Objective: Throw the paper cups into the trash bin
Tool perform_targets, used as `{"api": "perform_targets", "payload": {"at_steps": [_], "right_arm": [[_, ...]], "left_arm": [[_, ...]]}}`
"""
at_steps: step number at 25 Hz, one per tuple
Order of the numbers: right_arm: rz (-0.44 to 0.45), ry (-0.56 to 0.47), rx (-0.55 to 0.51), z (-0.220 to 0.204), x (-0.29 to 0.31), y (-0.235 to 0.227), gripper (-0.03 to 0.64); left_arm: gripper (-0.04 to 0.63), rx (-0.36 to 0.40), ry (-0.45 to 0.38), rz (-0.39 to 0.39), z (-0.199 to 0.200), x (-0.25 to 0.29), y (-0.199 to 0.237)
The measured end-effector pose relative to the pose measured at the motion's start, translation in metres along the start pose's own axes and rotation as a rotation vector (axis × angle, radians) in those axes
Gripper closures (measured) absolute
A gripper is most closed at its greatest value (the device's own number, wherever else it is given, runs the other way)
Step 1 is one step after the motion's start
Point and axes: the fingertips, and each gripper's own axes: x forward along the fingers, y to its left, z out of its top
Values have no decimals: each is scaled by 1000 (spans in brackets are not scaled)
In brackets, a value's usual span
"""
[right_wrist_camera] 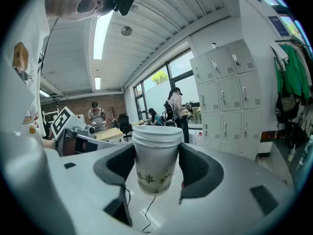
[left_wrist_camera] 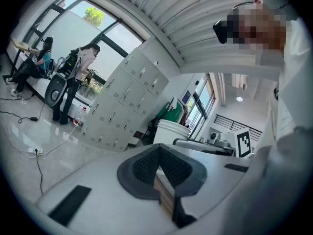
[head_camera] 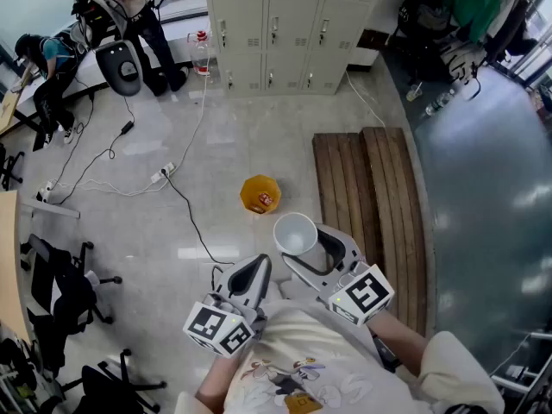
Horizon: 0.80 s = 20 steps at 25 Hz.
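Office floor (head_camera: 259, 136) | right fingers (right_wrist_camera: 198, 168) pinch paper cup (head_camera: 295, 233), left fingers (left_wrist_camera: 146, 168) pressed together | release only above trash bin (head_camera: 260, 194), 11 o'clock

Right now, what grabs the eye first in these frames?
A white paper cup is held upright in the right claw, its open mouth facing the head camera. Just beyond it in the head view, a small orange trash bin stands on the pale floor, left of a wooden bench. The left claw is shut and empty.
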Motion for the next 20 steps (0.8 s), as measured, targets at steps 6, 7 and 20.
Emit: {"api": "perform_targets", "payload": {"at_steps": [6,7,20], "right_arm": [[-25,-24,7,-4,-21,-22,328],[-25,-25,12,-6,-21,-24,328],[37,-73,21,9,-41,-31,325]], "left_arm": [[589,-2,-1,4,-6,20,-10],[589,-4,-4,11,-7,20,-10],[589,-1,-15,43,-8,30,-21]]}}
